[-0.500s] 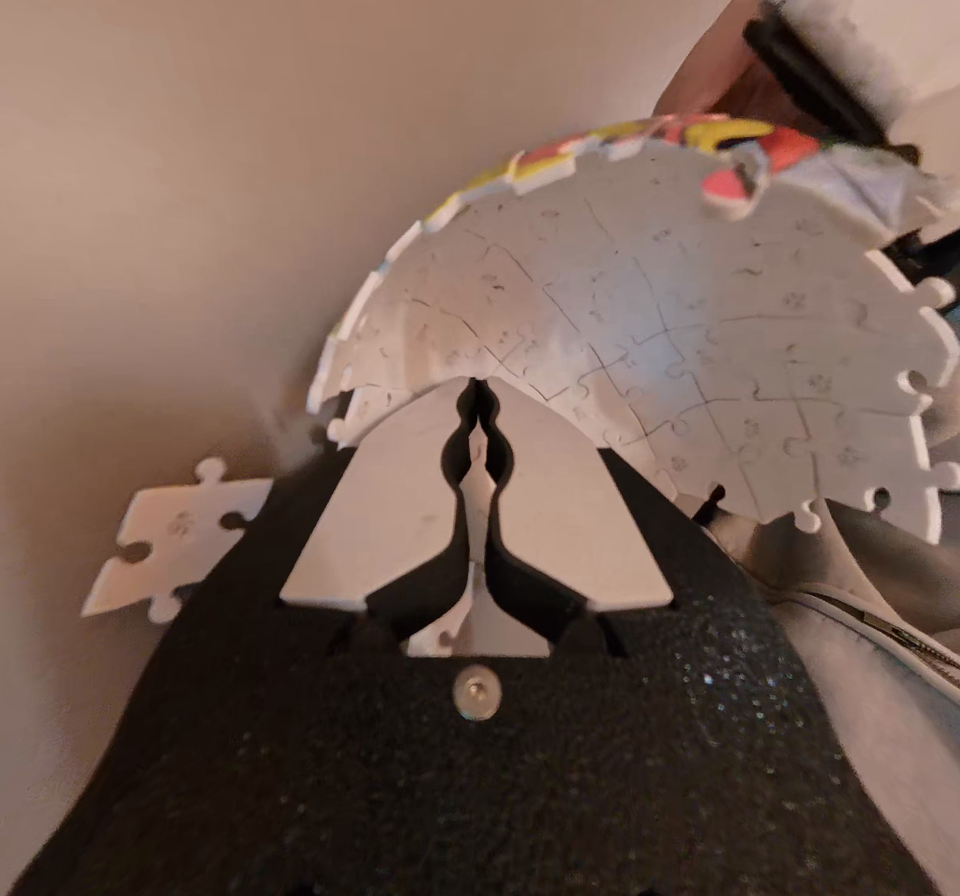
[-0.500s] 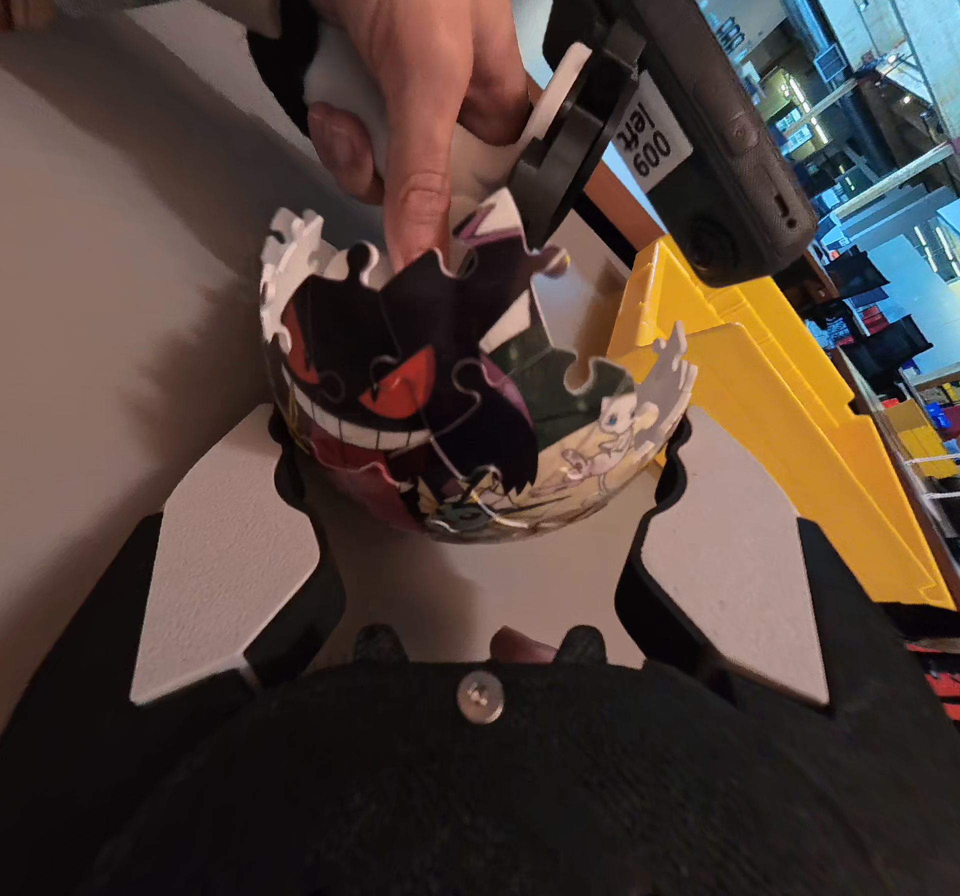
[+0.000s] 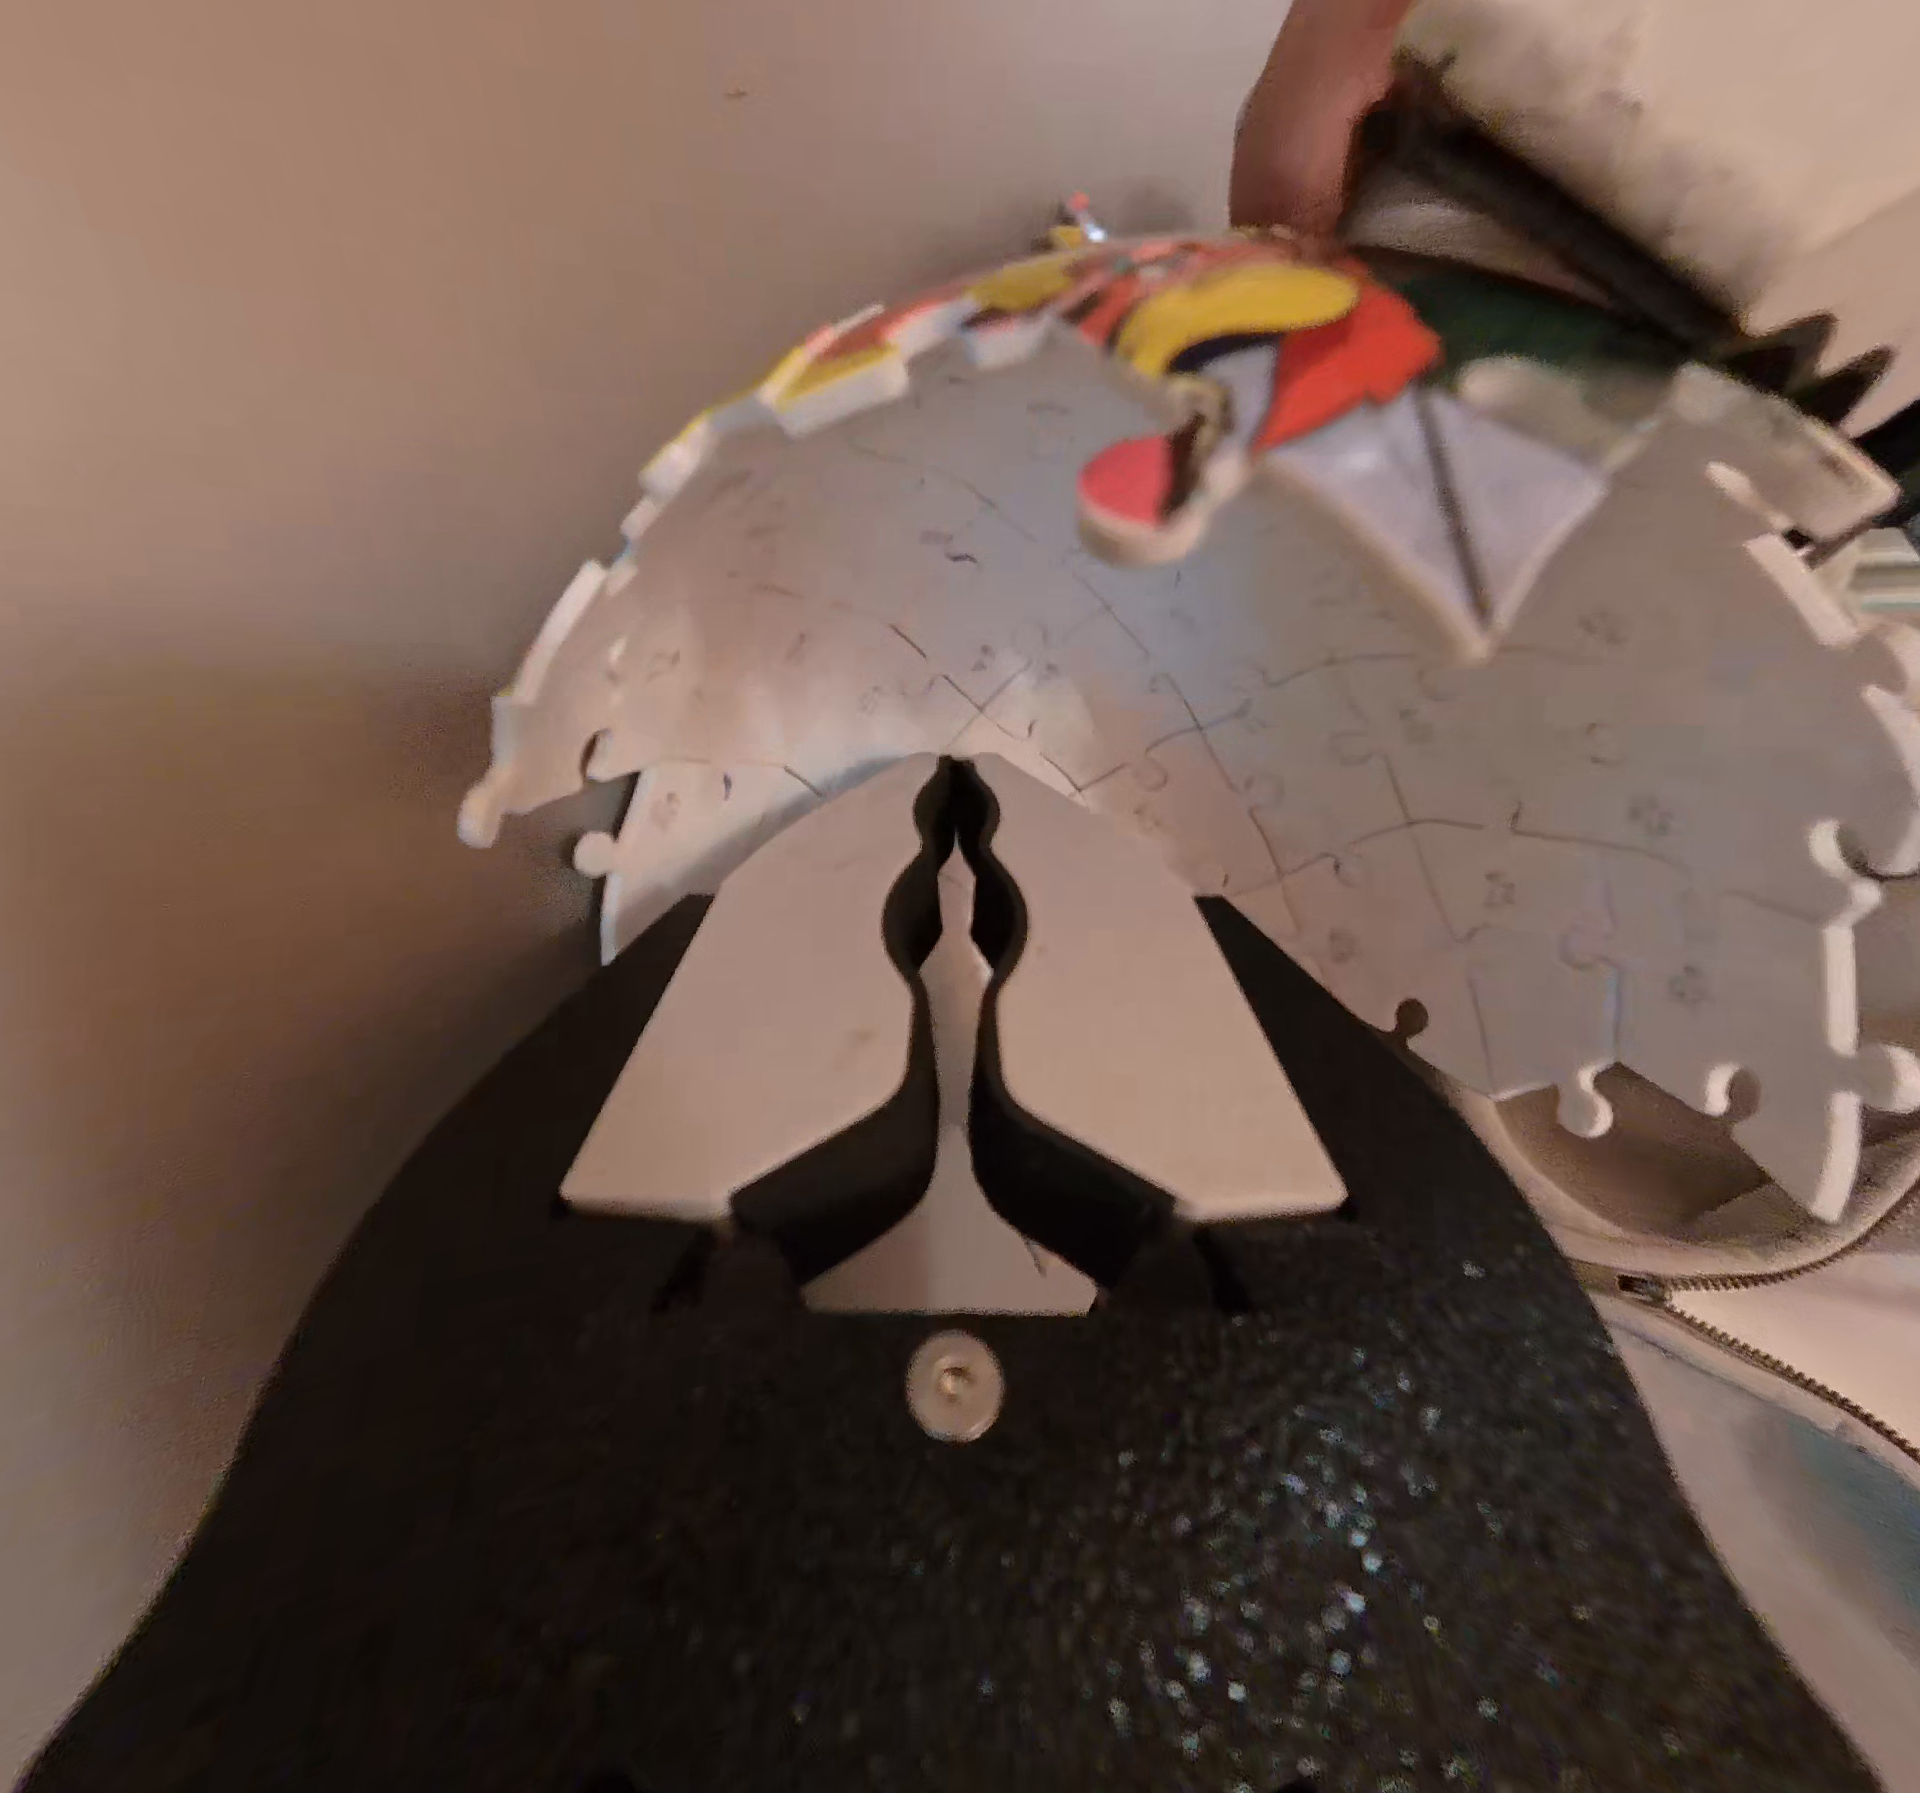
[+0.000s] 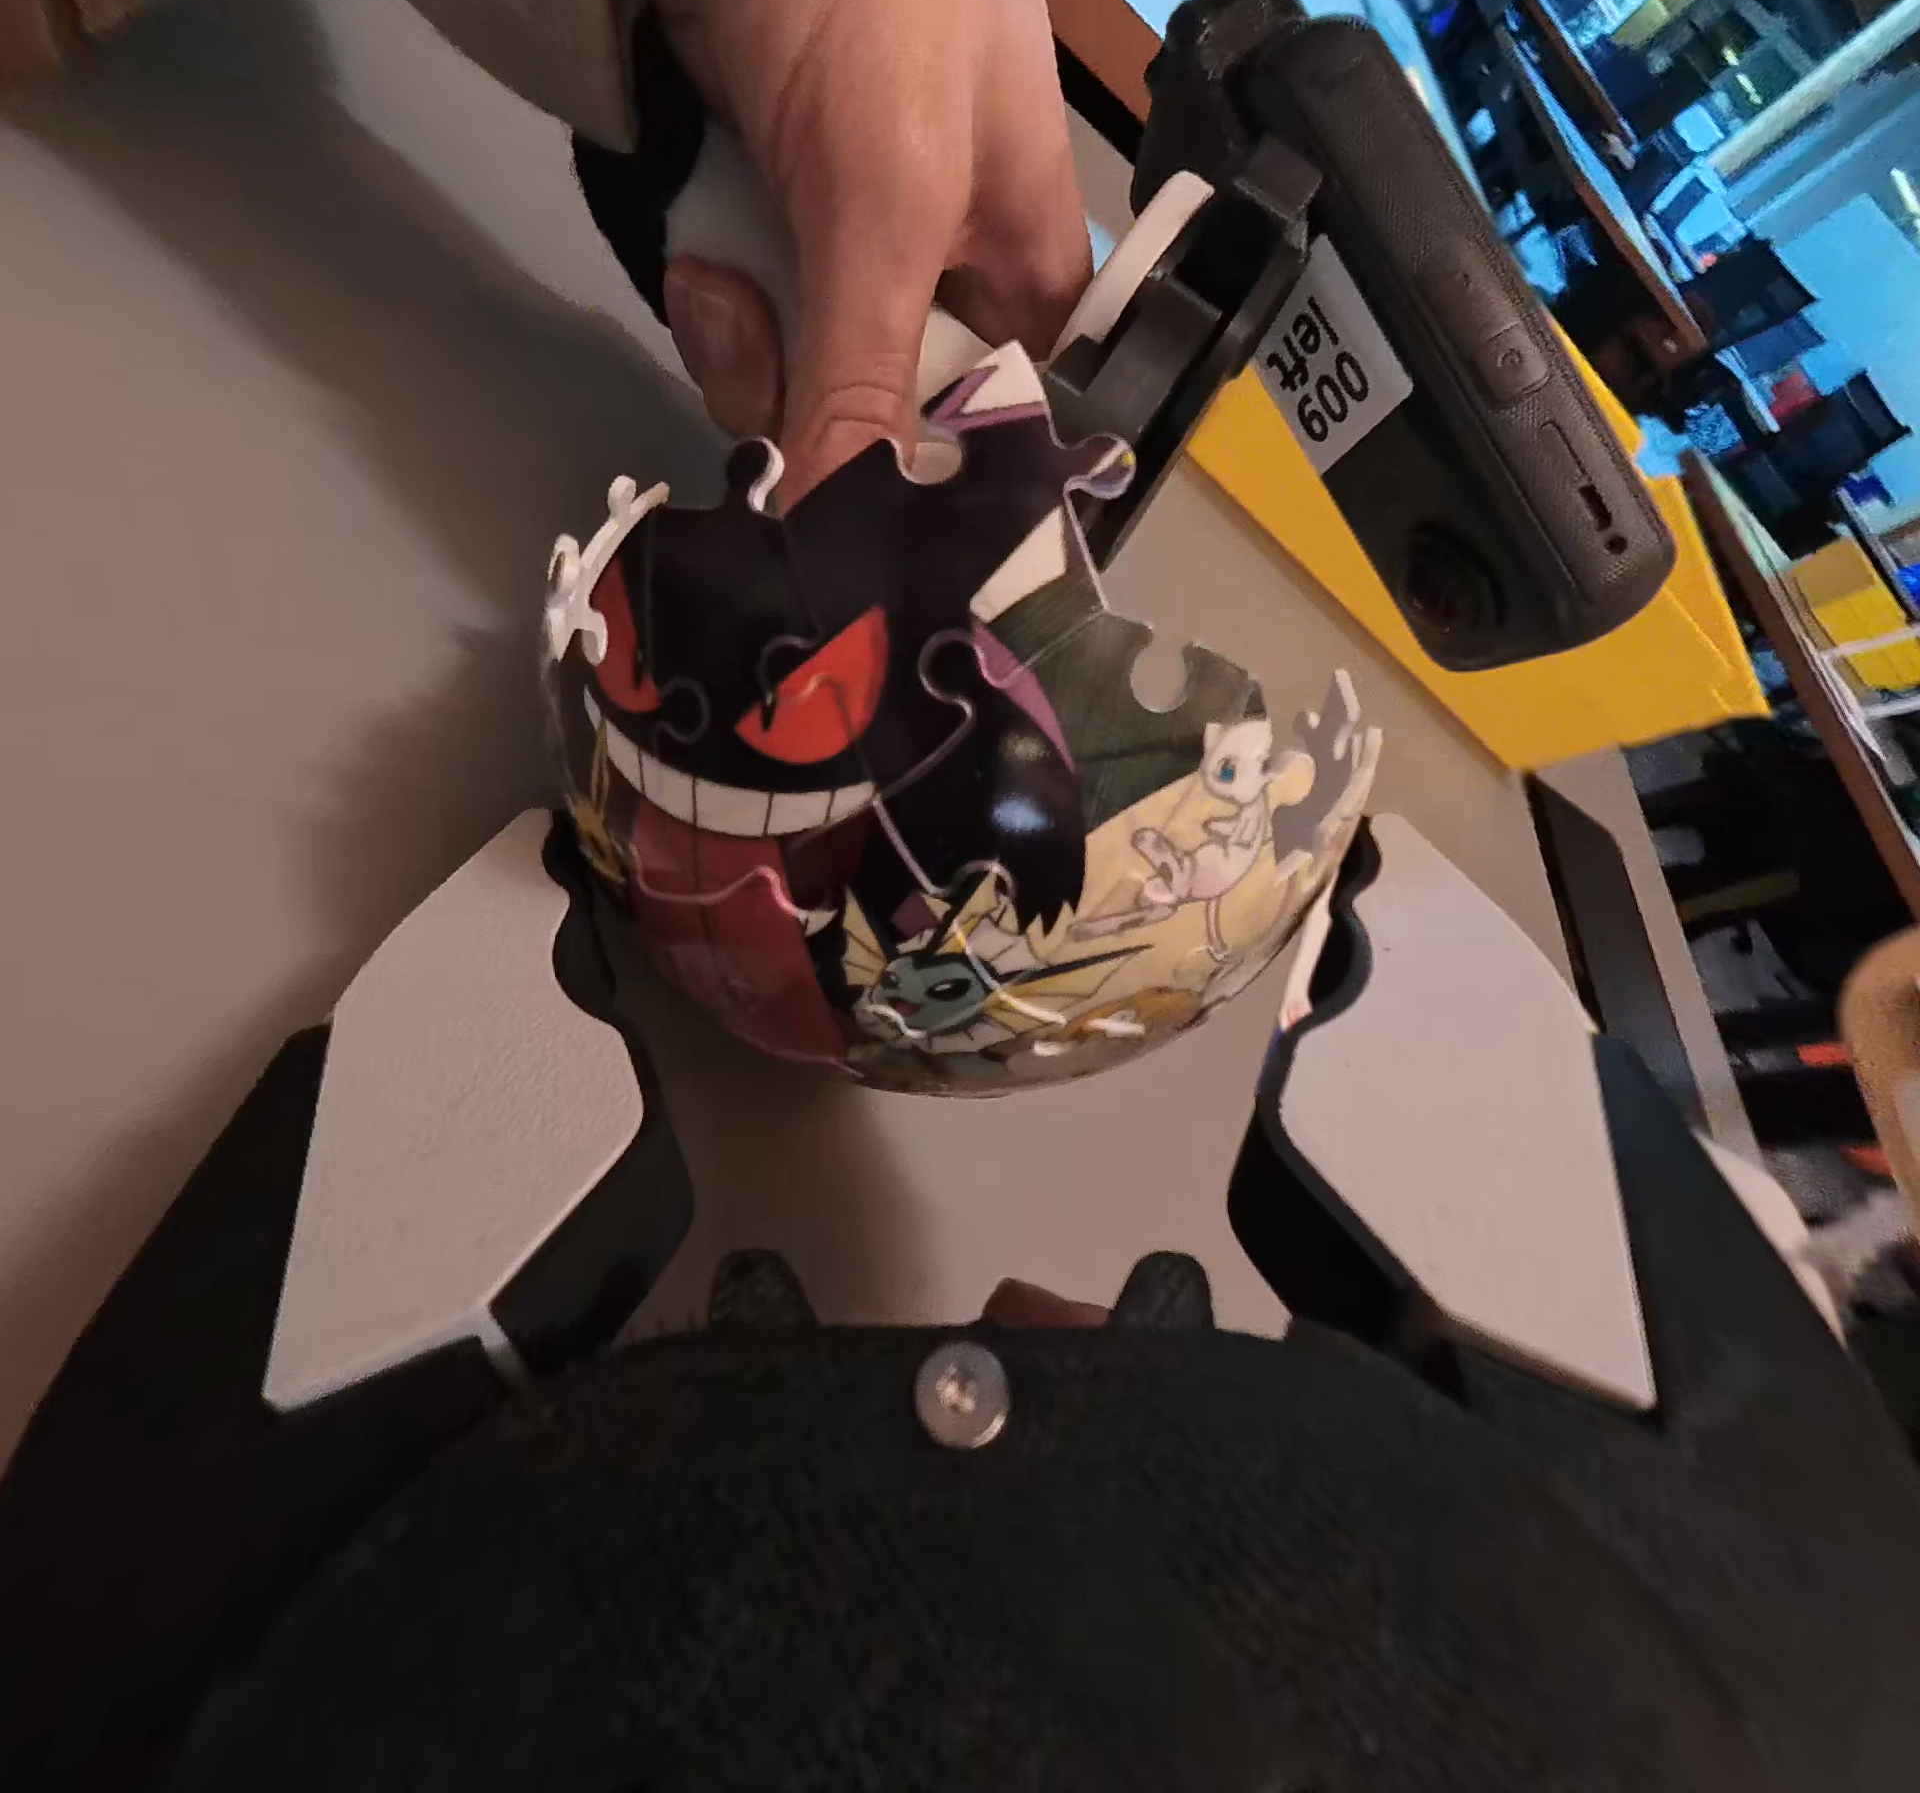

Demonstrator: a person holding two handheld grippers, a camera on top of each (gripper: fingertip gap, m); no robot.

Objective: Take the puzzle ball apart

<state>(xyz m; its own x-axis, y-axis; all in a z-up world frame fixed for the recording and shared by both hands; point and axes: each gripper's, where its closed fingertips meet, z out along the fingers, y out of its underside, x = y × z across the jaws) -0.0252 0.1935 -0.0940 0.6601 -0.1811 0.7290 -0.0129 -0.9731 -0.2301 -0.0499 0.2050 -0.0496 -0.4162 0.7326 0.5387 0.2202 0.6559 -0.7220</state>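
Note:
The puzzle ball (image 4: 935, 860) is an open half shell with cartoon prints outside and a jagged rim. My right gripper (image 4: 956, 870) is shut on it, one finger at each side. In the left wrist view the shell's white inside (image 3: 1143, 704) fills the middle. My left gripper (image 3: 956, 787) is shut on a white puzzle piece (image 3: 951, 1213) at the shell's rim; the piece runs back between the fingers. The left gripper also shows in the right wrist view (image 4: 1049, 538), reaching into the shell from above. The hand (image 4: 883, 185) holding it rests a fingertip on the rim.
The pale table top (image 4: 260, 600) lies under the ball. A yellow bin (image 4: 1507, 663) stands at the table's far right edge, with shelving beyond. A light jacket with a zipper (image 3: 1766, 1317) is at the left view's lower right. My right fingertips sit around 5 cm from my left ones.
The shell looms larger and more tilted in the left wrist view. The loose white piece on the table at the left has left the view. Both grips are unchanged.

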